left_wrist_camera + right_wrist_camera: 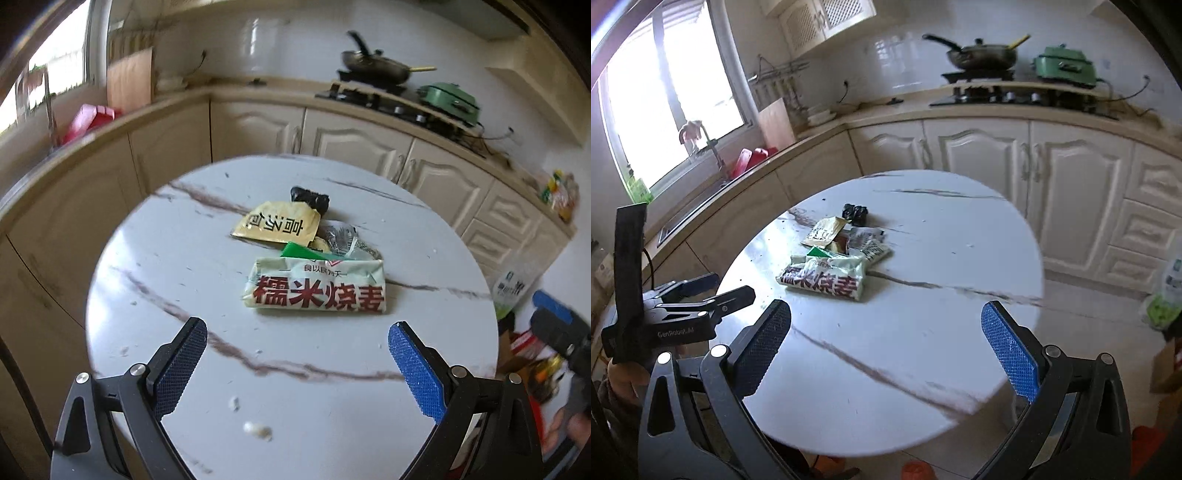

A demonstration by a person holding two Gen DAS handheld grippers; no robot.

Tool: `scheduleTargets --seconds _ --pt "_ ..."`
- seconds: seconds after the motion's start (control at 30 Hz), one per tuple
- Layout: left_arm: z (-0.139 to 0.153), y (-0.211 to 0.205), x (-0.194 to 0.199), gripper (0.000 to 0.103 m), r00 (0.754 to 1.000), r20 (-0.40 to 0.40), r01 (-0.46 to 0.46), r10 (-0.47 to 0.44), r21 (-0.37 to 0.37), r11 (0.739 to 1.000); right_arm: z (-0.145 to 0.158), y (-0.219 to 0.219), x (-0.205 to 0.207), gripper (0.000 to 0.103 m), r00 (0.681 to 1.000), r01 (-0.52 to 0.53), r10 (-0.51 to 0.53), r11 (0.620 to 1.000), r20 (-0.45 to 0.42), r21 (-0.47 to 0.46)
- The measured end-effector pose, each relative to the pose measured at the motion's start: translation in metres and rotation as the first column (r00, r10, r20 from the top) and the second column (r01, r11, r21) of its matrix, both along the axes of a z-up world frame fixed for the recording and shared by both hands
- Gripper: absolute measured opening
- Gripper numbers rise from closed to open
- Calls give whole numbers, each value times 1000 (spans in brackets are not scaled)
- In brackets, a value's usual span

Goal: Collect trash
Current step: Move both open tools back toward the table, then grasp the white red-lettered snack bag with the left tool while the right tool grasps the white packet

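Trash pile sits untouched near the middle of the round white marble-look bench [155, 280], so the task looks like it is at the very start: nothing collected yet, as far as these views show.

Pile contents: large pale green crumpled food bag with red Chinese lettering [317, 288], closest to the grippers; yellow torn sachet with black characters [277, 223] just behind it; small green wrapper scrap [301, 251] poking out between the two; clear printed plastic wrapper [345, 240] to the right of the sachet; black crumpled lump [310, 197] at the far end. All touching or overlapping in one cluster. A few white crumbs [256, 430] lie on the near part of the bench.

Left gripper [297, 365] hovers over the near edge of the bench, spread wide, holding nothing, pointed at the big bag. Right gripper [886, 354] is also spread wide and empty, over the near right side of the bench, well apart from the pile.

No bin or trash bag can be made out for certain in either view; the clutter on the floor at right is too blurred to tell.

Left to do, by my reading: every piece still needs picking up, likely the big lettered bag first since it is nearest, then the smaller wrappers and the black lump, maybe the crumbs.
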State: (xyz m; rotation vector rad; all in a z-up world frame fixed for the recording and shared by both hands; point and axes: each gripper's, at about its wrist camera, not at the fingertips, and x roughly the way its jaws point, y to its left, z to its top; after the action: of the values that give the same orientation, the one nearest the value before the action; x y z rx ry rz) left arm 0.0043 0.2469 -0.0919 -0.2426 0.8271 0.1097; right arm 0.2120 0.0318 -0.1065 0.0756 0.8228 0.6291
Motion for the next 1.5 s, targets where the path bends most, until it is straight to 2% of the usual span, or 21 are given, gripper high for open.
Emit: scheduleTargets --seconds 0.1,0.17,0.27,0.4,0.53,0.57,0.63,0.7,0.87,1.0,1.07,1.13,1.23,1.3,1.37,1.5 --pt "-1 2 35 97 999 -48 -29 25 -86 996 -10 1 13 103 1000 5 -5 1000 -14 2" --pt "-3 6 59 97 995 -83 -68 59 -111 992 -18 0 22 103 1000 8 -8 1000 -28 8" --pt "-7 15 93 97 979 -135 -175 153 -169 970 -30 -6 29 103 999 6 -5 1000 -42 3" --pt "-12 4 117 97 949 -187 -288 254 -180 941 -43 -14 38 103 998 -3 4 1000 -57 8" --pt "-11 4 131 97 907 -190 -403 376 -133 906 -52 -25 42 103 998 -20 22 999 -64 33" --pt "-11 3 135 97 901 -191 -414 390 -110 904 -53 -27 42 103 998 -21 24 999 -65 37" --pt "-11 -2 146 97 903 -200 -394 380 -33 918 -56 -33 44 103 997 -26 30 998 -69 50" --pt "-10 -5 151 97 916 -200 -353 349 16 935 -57 -41 43 103 997 -22 26 998 -73 57" --pt "-9 0 151 97 942 -212 -250 261 79 965 -53 -55 35 103 997 -21 26 997 -70 81" --pt "-14 6 147 96 949 -242 -162 202 174 971 -50 -60 25 103 997 -16 23 996 -70 91" --pt "-14 14 140 96 949 -245 -147 199 215 965 -49 -60 20 103 997 -17 24 996 -73 90" --pt "-11 29 129 96 941 -235 -202 243 186 962 -47 -58 14 103 997 -21 27 996 -67 91" --pt "-5 49 118 97 930 -224 -291 293 40 956 -44 -56 10 103 998 -21 28 995 -65 98" --pt "-8 52 124 97 923 -236 -313 303 -5 950 -42 -54 7 103 997 -20 27 995 -67 101" --pt "-15 52 134 97 917 -260 -313 302 -3 950 -41 -52 4 103 998 -21 28 994 -64 103" --pt "-29 41 150 97 921 -283 -276 269 15 961 -41 -53 -2 103 997 -23 29 995 -66 94"
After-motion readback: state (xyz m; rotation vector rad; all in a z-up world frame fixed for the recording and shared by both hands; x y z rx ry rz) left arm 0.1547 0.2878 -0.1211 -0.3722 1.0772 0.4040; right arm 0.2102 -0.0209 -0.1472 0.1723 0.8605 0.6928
